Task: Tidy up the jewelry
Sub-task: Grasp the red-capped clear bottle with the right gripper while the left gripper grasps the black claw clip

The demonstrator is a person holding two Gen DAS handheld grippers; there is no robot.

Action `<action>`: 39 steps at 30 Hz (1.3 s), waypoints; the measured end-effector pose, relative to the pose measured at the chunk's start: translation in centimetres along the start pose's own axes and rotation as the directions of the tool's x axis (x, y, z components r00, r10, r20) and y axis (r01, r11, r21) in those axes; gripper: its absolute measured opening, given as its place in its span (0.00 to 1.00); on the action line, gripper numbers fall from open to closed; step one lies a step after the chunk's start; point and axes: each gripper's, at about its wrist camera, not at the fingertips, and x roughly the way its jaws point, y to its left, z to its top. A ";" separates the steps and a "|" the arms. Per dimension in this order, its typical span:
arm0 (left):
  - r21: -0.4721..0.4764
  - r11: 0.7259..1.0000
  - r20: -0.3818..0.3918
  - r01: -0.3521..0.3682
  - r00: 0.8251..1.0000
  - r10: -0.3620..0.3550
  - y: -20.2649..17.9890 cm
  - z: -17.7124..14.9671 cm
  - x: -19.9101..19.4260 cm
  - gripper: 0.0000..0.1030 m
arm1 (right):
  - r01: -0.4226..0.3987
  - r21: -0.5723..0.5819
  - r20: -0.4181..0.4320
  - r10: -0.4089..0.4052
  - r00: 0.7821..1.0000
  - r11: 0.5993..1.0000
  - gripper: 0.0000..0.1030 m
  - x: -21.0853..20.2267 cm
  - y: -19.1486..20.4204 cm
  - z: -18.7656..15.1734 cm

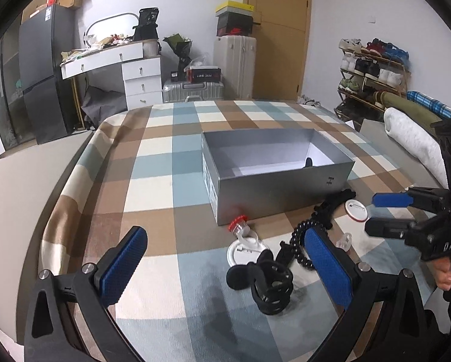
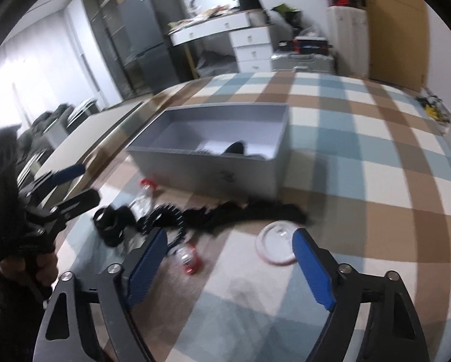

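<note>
My left gripper (image 1: 225, 261) hovers open over a pile on the checked cloth: black hair ties (image 1: 270, 283), a black bead bracelet (image 1: 299, 241), a white round badge (image 1: 240, 252) and a red-capped clear piece (image 1: 239, 224). Nothing is between its pads. My right gripper (image 2: 230, 261) is open too, low over the cloth. A small clear, red-ended piece (image 2: 189, 258) lies between its fingers, untouched, and a white round badge (image 2: 275, 246) lies just ahead. A black lace strip (image 2: 249, 214) runs in front of the open silver box (image 2: 219, 163), which holds a dark item (image 2: 234, 147).
The silver box (image 1: 273, 187) stands mid-bed. In the left wrist view the right gripper (image 1: 373, 214) comes in from the right, near another white badge (image 1: 355, 209). A rolled white towel (image 1: 412, 138) lies at the right edge. Suitcases, a dresser and a shoe rack stand beyond the bed.
</note>
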 end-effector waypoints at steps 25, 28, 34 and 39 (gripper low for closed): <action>0.020 0.998 -0.105 0.065 0.993 -0.062 -0.8 -1.4 1.5 0.99 | -0.036 -0.153 -0.090 0.022 0.996 0.988 0.27 3.2 3.6 -1.6; 0.012 0.997 -0.109 0.071 0.992 -0.069 -0.7 -1.5 1.6 0.99 | -0.022 -0.157 -0.085 0.008 0.996 0.987 0.17 3.2 3.5 -1.6; 0.025 0.996 -0.127 0.084 0.989 -0.080 -1.2 -1.7 1.9 0.99 | -0.032 -0.158 -0.063 0.023 0.998 0.987 0.17 2.2 2.9 -1.6; 0.045 0.995 -0.135 0.090 0.987 -0.084 -1.6 -1.8 2.0 0.99 | -0.033 -0.122 -0.028 0.030 0.999 0.992 0.17 1.2 1.8 -1.2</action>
